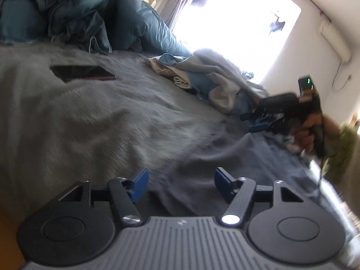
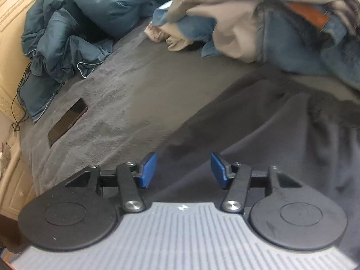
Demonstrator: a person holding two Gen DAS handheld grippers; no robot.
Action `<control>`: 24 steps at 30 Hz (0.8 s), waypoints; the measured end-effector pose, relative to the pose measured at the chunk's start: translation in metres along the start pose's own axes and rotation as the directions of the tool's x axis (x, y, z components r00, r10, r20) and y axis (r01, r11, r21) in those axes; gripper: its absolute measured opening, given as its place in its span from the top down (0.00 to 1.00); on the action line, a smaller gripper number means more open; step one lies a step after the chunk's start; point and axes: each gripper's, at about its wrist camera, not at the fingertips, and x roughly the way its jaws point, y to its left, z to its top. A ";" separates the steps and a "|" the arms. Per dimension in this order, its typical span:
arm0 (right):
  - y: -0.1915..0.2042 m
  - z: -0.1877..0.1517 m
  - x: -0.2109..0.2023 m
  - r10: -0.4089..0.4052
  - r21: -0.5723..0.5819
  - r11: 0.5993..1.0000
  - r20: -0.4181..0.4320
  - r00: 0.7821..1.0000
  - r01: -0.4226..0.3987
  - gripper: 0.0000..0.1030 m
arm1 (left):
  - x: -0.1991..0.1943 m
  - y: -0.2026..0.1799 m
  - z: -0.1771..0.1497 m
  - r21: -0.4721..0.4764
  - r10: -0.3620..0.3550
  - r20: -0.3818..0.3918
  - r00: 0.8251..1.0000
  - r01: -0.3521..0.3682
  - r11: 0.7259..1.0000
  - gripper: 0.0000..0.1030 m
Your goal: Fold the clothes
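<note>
A dark grey garment (image 1: pixel 225 157) lies flat on the grey fleece bed cover (image 1: pixel 78 117); it also fills the lower right of the right wrist view (image 2: pixel 270 139). My left gripper (image 1: pixel 181 185) hovers over its near edge, blue pads apart and nothing between them. My right gripper (image 2: pixel 183 171) stands open above the same cloth, empty too. In the left wrist view the right gripper (image 1: pixel 258 121) shows at the far right, held by a hand (image 1: pixel 303 135) in a green sleeve, low over the garment's far end.
A pile of unfolded clothes (image 1: pixel 207 81), grey, beige and denim (image 2: pixel 281 40), lies at the garment's far end. A black phone (image 1: pixel 83 73) rests on the cover (image 2: pixel 67 121). A rumpled teal duvet (image 1: pixel 78 15) is heaped by the headboard. A bright window (image 1: pixel 236 27) glares beyond.
</note>
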 end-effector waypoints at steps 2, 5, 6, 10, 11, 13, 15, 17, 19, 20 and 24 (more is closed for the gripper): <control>0.004 0.005 0.007 -0.013 0.019 1.000 -0.009 1.000 0.013 0.44 | 0.006 -0.001 0.001 0.050 0.006 -0.009 1.000 -0.005 0.999 0.34; 0.007 0.013 0.014 -0.029 0.039 0.999 -0.016 0.999 0.030 0.41 | 0.017 -0.003 0.002 0.104 0.008 -0.029 1.000 -0.005 0.995 0.35; 0.007 0.016 0.016 -0.035 0.045 0.998 -0.019 0.999 0.036 0.40 | 0.021 -0.003 0.002 0.114 0.010 -0.034 0.999 -0.006 0.993 0.35; 0.004 0.025 0.024 -0.056 0.073 0.996 -0.025 0.998 0.057 0.37 | 0.034 0.001 0.004 0.122 -0.010 -0.062 0.998 0.017 0.992 0.40; 0.003 0.027 0.025 -0.059 0.080 0.995 -0.026 0.998 0.061 0.37 | 0.035 0.001 0.004 0.130 -0.014 -0.064 0.998 0.022 0.991 0.46; -0.001 0.031 0.029 -0.068 0.101 0.992 -0.027 0.997 0.071 0.36 | 0.037 0.001 0.002 0.149 -0.016 -0.071 0.997 0.026 0.988 0.57; -0.005 0.036 0.033 -0.080 0.131 0.988 -0.031 0.996 0.083 0.35 | 0.038 0.000 0.000 0.166 -0.018 -0.082 0.996 0.032 0.986 0.70; -0.010 0.042 0.039 -0.091 0.167 0.981 -0.040 0.995 0.096 0.35 | 0.037 -0.001 -0.003 0.176 -0.033 -0.091 0.995 0.048 0.983 0.88; -0.014 0.050 0.046 -0.107 0.196 0.974 -0.053 0.993 0.116 0.35 | 0.035 -0.001 -0.004 0.158 -0.053 -0.089 0.995 0.066 0.985 0.96; -0.015 0.054 0.050 -0.117 0.203 0.971 -0.061 0.991 0.127 0.35 | 0.034 0.000 -0.004 0.144 -0.063 -0.081 0.995 0.075 0.987 0.97; -0.013 0.067 0.072 -0.166 0.208 0.960 -0.122 0.979 0.188 0.34 | 0.019 -0.002 -0.004 0.094 -0.163 -0.022 0.986 0.165 0.982 0.98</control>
